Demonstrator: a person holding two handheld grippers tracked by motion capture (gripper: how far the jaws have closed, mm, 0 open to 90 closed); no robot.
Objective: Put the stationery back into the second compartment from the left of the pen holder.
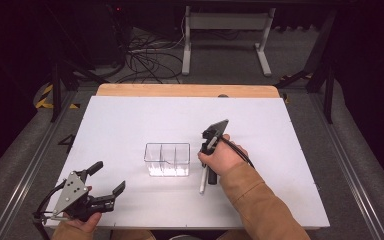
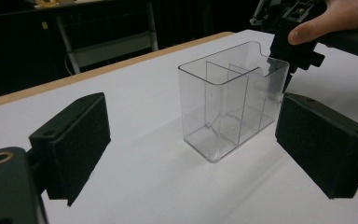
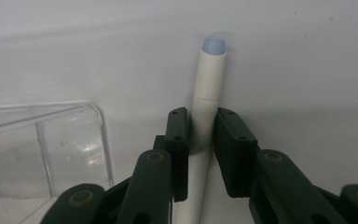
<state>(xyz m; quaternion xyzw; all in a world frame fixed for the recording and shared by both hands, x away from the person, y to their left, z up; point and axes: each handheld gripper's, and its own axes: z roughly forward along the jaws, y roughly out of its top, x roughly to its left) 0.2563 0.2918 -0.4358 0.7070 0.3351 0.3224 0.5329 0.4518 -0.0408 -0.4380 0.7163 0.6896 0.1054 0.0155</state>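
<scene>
Right gripper [image 1: 206,150] down over a white marker pen [image 3: 208,100] lying flat on the white table [image 1: 130,120], just right of a clear plastic organiser [image 1: 167,159] standing near the table's middle. In the right gripper view, jaws brought in on either side of the pen's barrel, left pad against it, right pad at it or a sliver off; hard to tell whether the squeeze is complete. Pen's pale blue end pointing away past the jaw tips, barrel running back under the gripper body. In the high view, pen's near end sticking out below the right hand [image 1: 225,160] toward the near edge.

Organiser upright, split by thin walls into three compartments side by side, all bare inside. One rounded corner of it at the left of the right gripper view, close to the jaws but apart from them.

Left gripper [image 1: 107,182] resting at the near left of the table, well apart from the organiser, jaws spread wide with nothing between them. Seen along those jaws, organiser straight ahead on the table, right gripper just beyond it.
</scene>
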